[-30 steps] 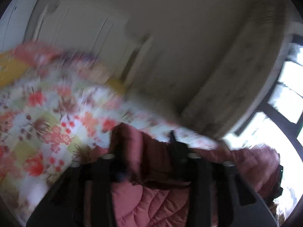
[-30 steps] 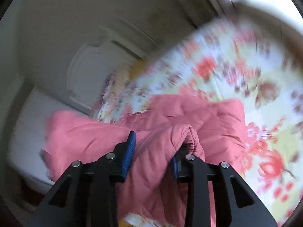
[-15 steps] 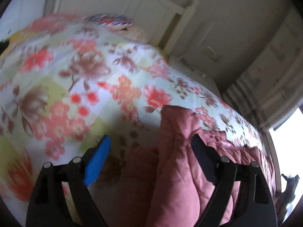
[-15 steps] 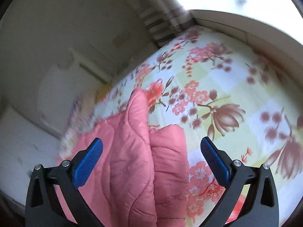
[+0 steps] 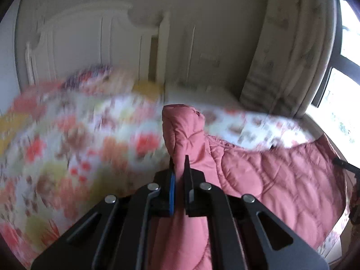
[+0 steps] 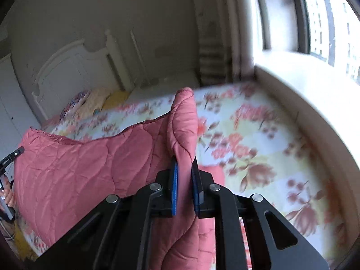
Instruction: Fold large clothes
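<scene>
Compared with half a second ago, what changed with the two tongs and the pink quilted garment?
Both tongs closed. Half a second ago each stood wide open around a fold; now the left tongs and right tongs each pinch a raised fold of the pink quilted garment, which is lifted and stretched between them above the floral bedspread. Unchanged: the bedspread and the white headboard.

quilted pink garment (image 5: 281,180) | raised, stretched between two pinched corners | above floral bedspread (image 6: 258,139)
</scene>
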A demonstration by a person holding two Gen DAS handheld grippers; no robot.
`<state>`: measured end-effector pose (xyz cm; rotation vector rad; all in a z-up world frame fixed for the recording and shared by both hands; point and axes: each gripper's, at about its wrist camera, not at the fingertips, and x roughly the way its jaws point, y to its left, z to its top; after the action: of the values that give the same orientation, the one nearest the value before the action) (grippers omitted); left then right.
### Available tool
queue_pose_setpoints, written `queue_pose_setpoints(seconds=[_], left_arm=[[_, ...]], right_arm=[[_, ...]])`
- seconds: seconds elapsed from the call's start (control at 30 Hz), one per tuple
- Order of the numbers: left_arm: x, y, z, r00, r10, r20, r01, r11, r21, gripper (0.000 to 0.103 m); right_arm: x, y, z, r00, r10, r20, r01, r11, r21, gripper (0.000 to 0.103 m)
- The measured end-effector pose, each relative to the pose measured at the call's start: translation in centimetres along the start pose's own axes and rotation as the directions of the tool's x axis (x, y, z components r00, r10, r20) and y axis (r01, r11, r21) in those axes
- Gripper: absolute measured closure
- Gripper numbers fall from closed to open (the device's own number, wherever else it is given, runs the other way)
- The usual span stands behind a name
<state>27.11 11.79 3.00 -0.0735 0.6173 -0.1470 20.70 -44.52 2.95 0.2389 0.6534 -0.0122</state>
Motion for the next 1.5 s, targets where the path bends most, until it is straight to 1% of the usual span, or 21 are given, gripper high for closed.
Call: queue_pose_setpoints(seconds=[0.07,0.13,0.17,0.2,0.23,0.27,0.3,0.37,0.43,0.5,0.57,0.63,0.7,0.73,0.77,0.83,0.87,0.93,1.0,1.2,1.5], left_arm=[[0.7,-1.0,1.4,0.999,0.029,0.012,-0.03,1.0,0.007,0.097],[3.8,-1.2,1.7,0.993,0.112,-0.043,-0.112,0.994,0.003,0.095],[5.6,-1.2,1.3,0.983,0.168,-0.077,-0.167,0.986,0.018,0.092],[8.4,-0.8,0.2,0.956,0.255,-0.145,-0.251,0.967,0.046,0.085],[11.3,0.0,-1.6,0.921,0.308,-0.237,-0.301,0.951,0.064,0.077],[12.8,0.7,-2.8,0.908,0.31,-0.282,-0.306,0.95,0.06,0.076],[12.8,1.0,-3.6,0.917,0.309,-0.254,-0.311,0.95,0.032,0.077],[12.0,0.7,-3.2,0.909,0.348,-0.228,-0.348,0.937,0.042,0.07],[11.8,0.2,-3.3,0.886,0.415,-0.208,-0.405,0.91,0.09,0.051],[11.2,0.9,-3.1,0.872,0.443,-0.208,-0.442,0.896,0.054,0.032],[9.9,1.6,-2.6,0.897,0.402,-0.181,-0.411,0.912,-0.009,0.027],[7.2,1.6,-1.7,0.919,0.387,-0.081,-0.391,0.92,-0.039,0.014],[5.4,1.5,-0.8,0.904,0.426,0.017,-0.426,0.905,-0.007,0.003],[5.2,1.5,-0.3,0.892,0.452,0.019,-0.452,0.891,0.027,0.002],[5.6,1.5,-0.1,0.891,0.454,-0.007,-0.454,0.89,0.046,0.002],[7.0,1.7,-0.6,0.925,0.359,-0.125,-0.351,0.933,0.082,0.002],[7.7,1.8,-1.0,0.924,0.351,-0.15,-0.339,0.936,0.099,0.002],[8.6,1.2,-2.8,0.9,0.411,-0.146,-0.386,0.906,0.172,0.002],[8.9,1.0,-3.8,0.898,0.422,-0.128,-0.398,0.901,0.173,0.002],[9.2,1.8,-4.2,0.907,0.388,-0.165,-0.366,0.919,0.146,0.002],[3.7,4.2,-10.4,0.962,0.168,-0.214,-0.187,0.98,-0.071,0.002]], right_arm=[[0.9,-0.2,0.4,0.998,-0.056,0.0,0.056,0.998,0.014,0.088],[3.7,-0.5,0.0,0.991,-0.098,-0.091,0.099,0.995,0.008,0.087],[5.7,-0.6,-0.6,0.979,-0.129,-0.161,0.129,0.992,-0.009,0.086],[7.8,-0.9,-1.9,0.967,-0.132,-0.217,0.131,0.991,-0.018,0.085],[8.2,-0.9,-2.2,0.974,-0.123,-0.189,0.122,0.992,-0.018,0.084],[8.0,-0.7,-2.3,0.978,-0.137,-0.159,0.135,0.991,-0.027,0.083],[7.7,-0.5,-2.2,0.973,-0.169,-0.154,0.165,0.985,-0.04,0.079],[7.3,-0.2,-1.9,0.969,-0.192,-0.157,0.184,0.981,-0.062,0.063],[6.3,-0.4,-1.4,0.965,-0.202,-0.166,0.199,0.979,-0.039,0.004],[4.4,-0.3,-0.9,0.984,-0.134,-0.12,0.136,0.991,0.005,0.004],[1.9,0.2,-0.2,0.993,-0.113,-0.043,0.113,0.994,0.005,0.004],[0.8,1.4,0.6,0.992,-0.125,-0.015,0.125,0.991,-0.042,0.004],[0.8,2.7,1.4,0.987,-0.157,-0.021,0.153,0.982,-0.106,0.004],[1.4,3.1,1.7,0.98,-0.196,-0.037,0.19,0.973,-0.131,0.004],[2.3,3.0,1.7,0.974,-0.21,-0.08,0.199,0.971,-0.13,0.004],[4.8,1.8,0.9,0.963,-0.162,-0.216,0.153,0.987,-0.057,0.004],[5.8,1.0,0.3,0.953,-0.14,-0.269,0.142,0.99,-0.012,0.004],[7.9,-0.5,-1.7,0.941,-0.051,-0.333,0.079,0.994,0.071,0.004],[8.2,-1.3,-2.5,0.947,0.013,-0.321,0.021,0.994,0.103,0.005],[7.5,-0.3,-3.0,0.933,-0.001,-0.36,0.002,1.0,0.003,0.012],[1.8,-0.6,-7.0,0.93,0.03,-0.367,-0.047,0.998,-0.039,0.014]])
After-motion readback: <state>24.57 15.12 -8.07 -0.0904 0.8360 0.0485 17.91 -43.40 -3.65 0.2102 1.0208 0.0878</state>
